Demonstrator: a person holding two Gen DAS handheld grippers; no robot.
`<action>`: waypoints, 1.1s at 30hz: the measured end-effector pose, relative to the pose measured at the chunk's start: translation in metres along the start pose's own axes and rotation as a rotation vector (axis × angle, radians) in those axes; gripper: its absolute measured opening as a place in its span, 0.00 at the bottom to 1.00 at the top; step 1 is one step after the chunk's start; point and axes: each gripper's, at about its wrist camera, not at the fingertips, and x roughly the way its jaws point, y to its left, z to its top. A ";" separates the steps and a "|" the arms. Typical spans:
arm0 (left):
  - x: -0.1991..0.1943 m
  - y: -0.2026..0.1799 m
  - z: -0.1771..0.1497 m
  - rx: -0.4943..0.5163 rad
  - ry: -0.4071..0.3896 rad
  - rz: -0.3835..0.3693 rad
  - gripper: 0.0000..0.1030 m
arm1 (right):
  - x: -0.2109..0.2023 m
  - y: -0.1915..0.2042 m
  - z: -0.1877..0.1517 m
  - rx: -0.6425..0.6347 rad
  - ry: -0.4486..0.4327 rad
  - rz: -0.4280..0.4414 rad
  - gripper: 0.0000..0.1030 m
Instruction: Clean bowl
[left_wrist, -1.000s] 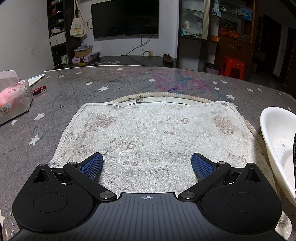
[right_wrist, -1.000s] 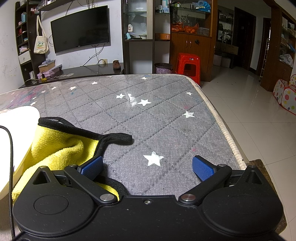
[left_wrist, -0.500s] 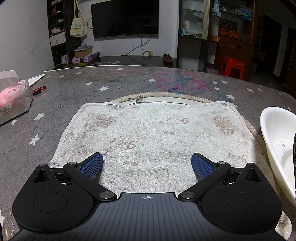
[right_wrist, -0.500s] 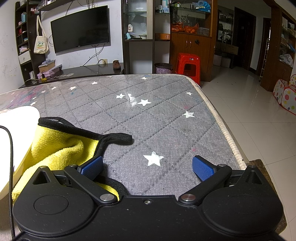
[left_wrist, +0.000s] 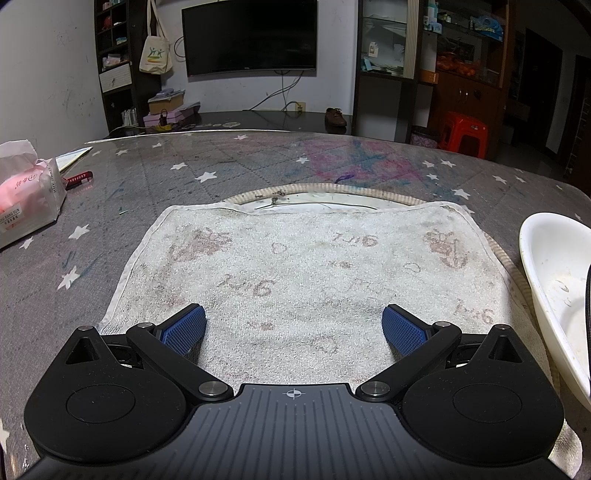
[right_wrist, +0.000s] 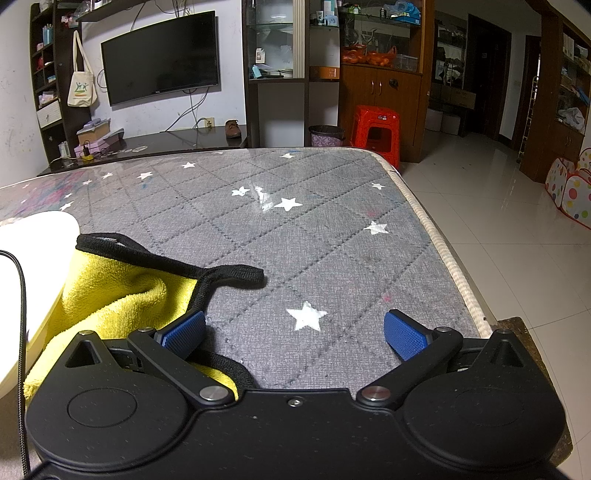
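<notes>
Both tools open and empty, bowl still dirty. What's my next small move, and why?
Probably shift the right tool left and close it on the yellow cloth. It lies right beside that tool's left finger, ungrasped, and the white bowl shows residue inside, so wiping needs the cloth first.

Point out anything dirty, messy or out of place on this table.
The white bowl has dried residue specks inside. The white towel is stained with faded marks. The yellow cloth lies crumpled against the bowl. Pink-blue scribbles smear the table cover.
</notes>
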 end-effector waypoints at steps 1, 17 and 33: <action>0.000 0.000 0.000 0.000 0.000 0.000 1.00 | 0.000 0.000 0.000 0.000 0.000 0.000 1.00; -0.001 0.000 -0.003 0.000 0.000 0.000 1.00 | 0.000 0.000 0.000 0.000 0.000 0.000 1.00; 0.000 0.000 0.001 0.000 0.000 0.000 1.00 | 0.000 0.000 0.000 0.000 0.000 0.000 1.00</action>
